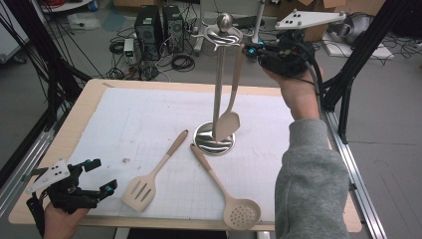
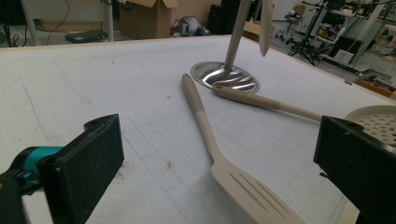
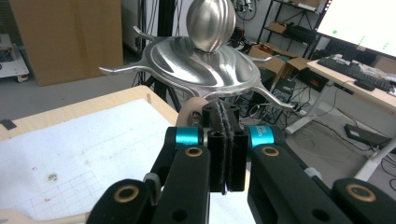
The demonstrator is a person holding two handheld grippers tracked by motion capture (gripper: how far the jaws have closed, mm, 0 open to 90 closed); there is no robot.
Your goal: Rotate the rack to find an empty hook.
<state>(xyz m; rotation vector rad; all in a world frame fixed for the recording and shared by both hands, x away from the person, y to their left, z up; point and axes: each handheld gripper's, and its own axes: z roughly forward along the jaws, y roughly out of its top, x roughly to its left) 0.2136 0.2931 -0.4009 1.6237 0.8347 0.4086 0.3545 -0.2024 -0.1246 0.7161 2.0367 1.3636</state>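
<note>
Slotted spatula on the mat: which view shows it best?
The high view: the whole slotted spatula lies flat, handle to blade, beside the skimmer. The left gripper view shows it close up between open jaws, blade tip cut off. The right gripper view looks at the rack top instead.

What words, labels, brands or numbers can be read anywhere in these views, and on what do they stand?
None can be read.
The monitor at the right gripper view's top right shows a white screen with green dots, too small to read.
The computer towers on the floor in the high view show no legible marking.
The spatula, skimmer and utensil stand bear no lettering.
</note>
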